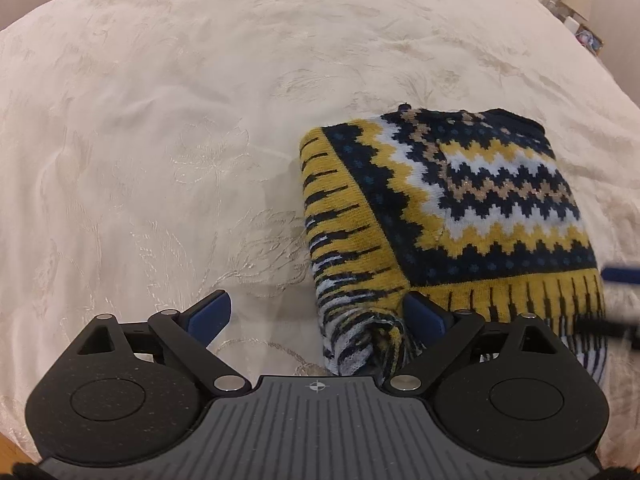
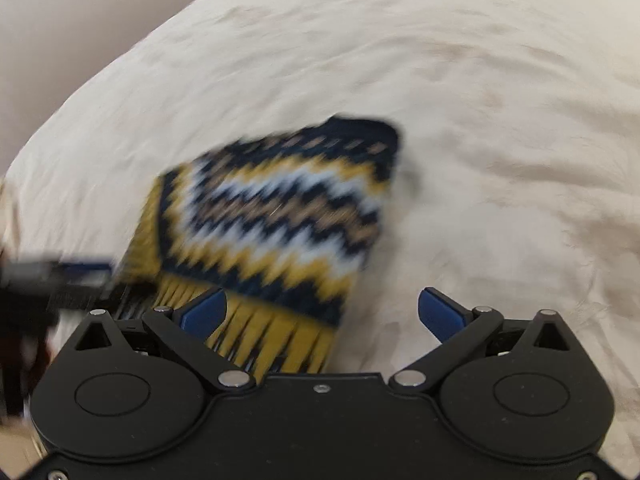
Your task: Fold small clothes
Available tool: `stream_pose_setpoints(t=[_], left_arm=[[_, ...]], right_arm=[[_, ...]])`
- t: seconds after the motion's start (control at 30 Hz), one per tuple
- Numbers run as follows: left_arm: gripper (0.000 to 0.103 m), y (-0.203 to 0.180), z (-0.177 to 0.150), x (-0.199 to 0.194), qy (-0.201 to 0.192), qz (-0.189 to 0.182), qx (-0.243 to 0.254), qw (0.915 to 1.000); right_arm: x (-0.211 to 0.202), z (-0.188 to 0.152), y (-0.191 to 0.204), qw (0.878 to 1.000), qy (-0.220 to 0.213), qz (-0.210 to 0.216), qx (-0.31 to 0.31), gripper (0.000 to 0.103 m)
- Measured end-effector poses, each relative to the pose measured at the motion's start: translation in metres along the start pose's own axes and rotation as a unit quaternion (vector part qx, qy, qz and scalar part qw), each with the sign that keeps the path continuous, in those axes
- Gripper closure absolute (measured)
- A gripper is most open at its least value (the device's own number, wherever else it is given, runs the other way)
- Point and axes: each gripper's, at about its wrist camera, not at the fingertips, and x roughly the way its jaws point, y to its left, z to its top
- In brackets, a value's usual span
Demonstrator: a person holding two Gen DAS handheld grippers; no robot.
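Knitted sweater point(image 1: 460, 208) folded on bedspread point(image 1: 160, 120); no writing legible.

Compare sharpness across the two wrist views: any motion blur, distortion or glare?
Left wrist: sharp; the sweater knit and the bedspread embroidery read clearly, only the right gripper at the right edge is smeared. Right wrist: heavy motion blur across the sweater and bedspread, while its own gripper stays crisp. Both: strong fisheye bowing, dark corners, warm soft light, no glare.
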Motion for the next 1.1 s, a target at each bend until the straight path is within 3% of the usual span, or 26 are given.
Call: stream_pose_setpoints(t=[0.2, 0.33, 0.5, 0.73, 0.9, 1.0, 1.1], left_arm=[[0.006, 0.008, 0.0, -0.007, -0.008, -0.01, -0.025, 0.9996], [0.006, 0.006, 0.003, -0.034, -0.044, 0.001, -0.027, 0.9987], [0.0, -0.005, 0.008, -0.086, -0.102, 0.004, -0.005, 0.9947], [0.001, -0.029, 0.018, -0.16, -0.196, 0.014, 0.014, 0.9803], [0.001, -0.053, 0.024, -0.189, -0.219, 0.052, 0.023, 0.9742], [0.001, -0.066, 0.021, -0.202, -0.242, 0.089, 0.035, 0.9655], [0.001, -0.077, 0.018, -0.206, -0.241, 0.115, 0.044, 0.9627]], right_arm=[[0.001, -0.04, 0.018, 0.998, 0.043, 0.0, -0.046, 0.0], [-0.016, -0.055, 0.024, 0.998, 0.034, 0.008, -0.055, 0.0], [-0.057, -0.053, 0.024, 0.999, -0.033, 0.015, -0.034, 0.0], [-0.114, -0.025, 0.028, 0.989, -0.15, 0.004, -0.022, 0.0], [-0.144, -0.015, 0.036, 0.975, -0.223, -0.012, -0.012, 0.0], [-0.156, -0.012, 0.04, 0.968, -0.249, -0.016, 0.001, 0.0], [-0.163, -0.009, 0.048, 0.963, -0.262, -0.064, 0.006, 0.0]])
